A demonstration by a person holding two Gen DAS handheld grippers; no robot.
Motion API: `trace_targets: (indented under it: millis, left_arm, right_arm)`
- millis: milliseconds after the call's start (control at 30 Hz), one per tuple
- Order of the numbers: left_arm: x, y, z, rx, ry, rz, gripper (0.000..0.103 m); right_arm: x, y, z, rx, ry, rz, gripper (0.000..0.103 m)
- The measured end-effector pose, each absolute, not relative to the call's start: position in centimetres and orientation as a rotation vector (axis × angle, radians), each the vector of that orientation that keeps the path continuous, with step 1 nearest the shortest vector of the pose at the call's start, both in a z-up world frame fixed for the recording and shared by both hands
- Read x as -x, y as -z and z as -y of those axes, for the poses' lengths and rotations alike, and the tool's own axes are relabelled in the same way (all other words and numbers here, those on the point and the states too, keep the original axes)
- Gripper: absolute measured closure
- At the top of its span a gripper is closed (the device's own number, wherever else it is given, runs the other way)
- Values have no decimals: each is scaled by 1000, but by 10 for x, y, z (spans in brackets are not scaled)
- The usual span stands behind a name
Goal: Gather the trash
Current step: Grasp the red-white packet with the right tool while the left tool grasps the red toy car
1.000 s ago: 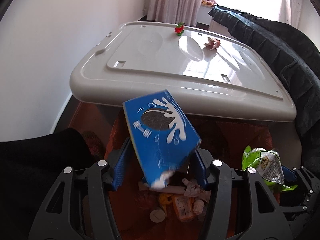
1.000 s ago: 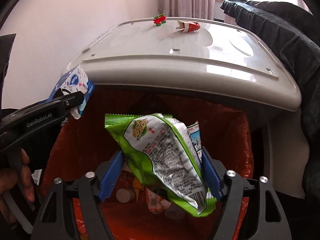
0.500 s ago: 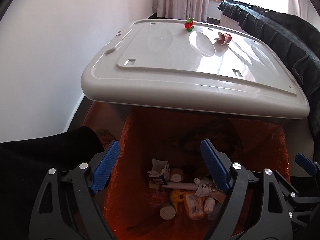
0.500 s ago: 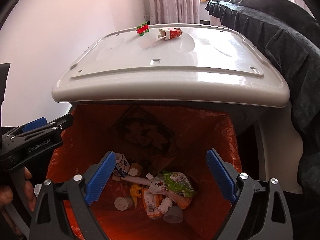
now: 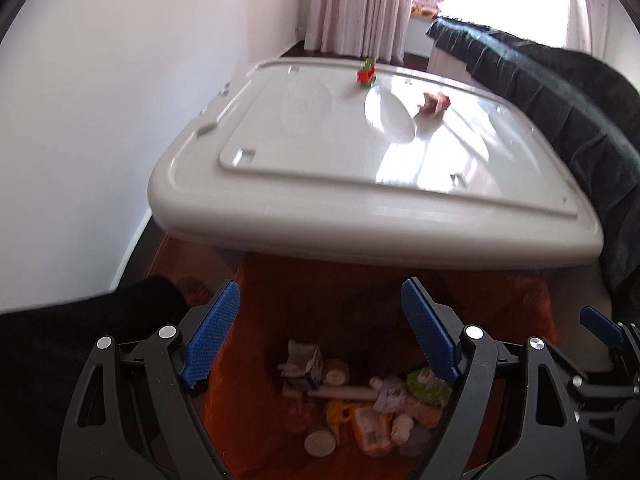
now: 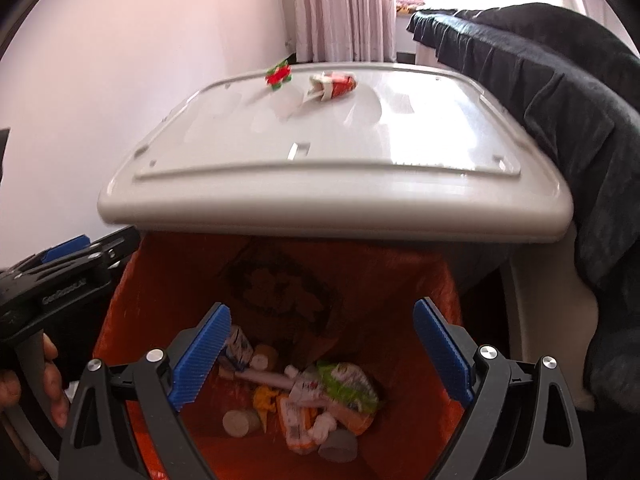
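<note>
left gripper (image 5: 320, 336) tilted down over bin (image 5: 520, 300), jaws apart, empty | right gripper (image 6: 322, 354) same, wide, empty | right view alone shows hand (image 6: 24, 392) on left handle

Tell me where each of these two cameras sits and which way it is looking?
Left wrist: on the left gripper, looking down into the orange-lined bin; open blue fingers and a dark sleeve show.
Right wrist: on the right gripper, same downward look; its open fingers, the other gripper and a hand show.
Shared: the bin's trash, the grey lid, two scraps on it.
</note>
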State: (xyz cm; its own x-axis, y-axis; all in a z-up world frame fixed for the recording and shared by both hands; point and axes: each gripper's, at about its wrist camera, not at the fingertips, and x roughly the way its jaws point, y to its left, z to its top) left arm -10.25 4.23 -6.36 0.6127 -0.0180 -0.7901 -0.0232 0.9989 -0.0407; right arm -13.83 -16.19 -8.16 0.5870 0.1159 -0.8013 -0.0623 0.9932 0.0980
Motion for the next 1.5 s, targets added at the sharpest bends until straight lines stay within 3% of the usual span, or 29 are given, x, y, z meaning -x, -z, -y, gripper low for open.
trace_targets:
  millis: [400,700,900,967,1100,1500]
  left_arm:
    - [45,12,-36,-12,2,-712,22]
    - [32,18,-45,25,22,-712,22]
    - [27,29,-51,91,39,-757,22]
    - [30,30,-50,97,41,-759,22]
    - [30,30,-47,94,44,-759,22]
    - [9,32,-45,110,96,-797,22]
  right_arm:
    - [-13,33,156,-107,-48,-831,10]
    - [-160,71,118,-62,39,-938,10]
    - [-205,90,121,-60,79,-1005,11]
    - [-216,95,120,-50,81,-1025,15]
    - [-224,104,121,-20,55,-1076,48]
    - [-165,73,149,-68,-72,-978,51]
